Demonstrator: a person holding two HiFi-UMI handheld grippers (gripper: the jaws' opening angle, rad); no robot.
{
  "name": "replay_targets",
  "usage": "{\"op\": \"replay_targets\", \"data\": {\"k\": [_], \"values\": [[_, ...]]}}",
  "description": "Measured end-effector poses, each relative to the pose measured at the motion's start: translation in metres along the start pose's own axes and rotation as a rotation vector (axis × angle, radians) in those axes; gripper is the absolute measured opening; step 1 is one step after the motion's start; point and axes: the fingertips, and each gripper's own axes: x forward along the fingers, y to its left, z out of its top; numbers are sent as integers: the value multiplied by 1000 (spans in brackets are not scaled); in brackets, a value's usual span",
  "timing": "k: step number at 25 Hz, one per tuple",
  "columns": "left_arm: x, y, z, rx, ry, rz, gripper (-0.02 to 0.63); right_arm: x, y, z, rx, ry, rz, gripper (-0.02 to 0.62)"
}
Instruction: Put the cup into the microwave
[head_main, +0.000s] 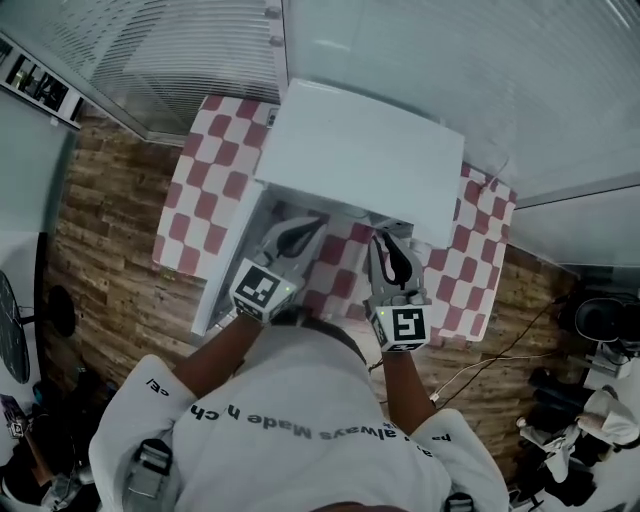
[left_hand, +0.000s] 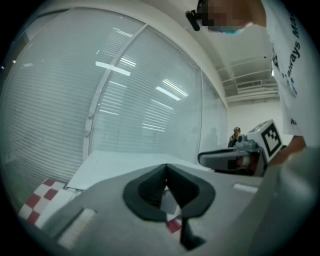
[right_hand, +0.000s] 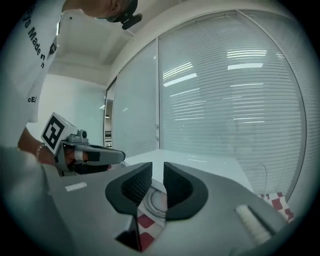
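Before the microwave (head_main: 360, 160), the left gripper (head_main: 300, 233) is hovering clenched and empty while the right gripper (head_main: 388, 245) is hovering slightly parted, a round rim, possibly the cup (right_hand: 156, 201), showing through its gap.

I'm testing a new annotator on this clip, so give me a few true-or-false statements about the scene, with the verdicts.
1. The microwave stands on a red-and-white checked cloth. True.
2. The left claw grips a cup. False: its jaws meet at the tips with nothing between them.
3. The floor is wood planking. True.
4. The microwave is black. False: it is white.
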Motion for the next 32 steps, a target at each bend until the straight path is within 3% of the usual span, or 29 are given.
{"op": "replay_targets", "data": {"k": [4, 17, 32], "values": [[-11, -14, 28, 32, -23, -10, 3, -19, 14, 30, 1, -28, 28, 69], [-39, -41, 80, 25, -81, -36, 5, -54, 36, 100, -27, -95, 89, 71], [-50, -35, 120, 6, -130, -13, 5, -59, 51, 134, -51, -105, 107, 71]]}}
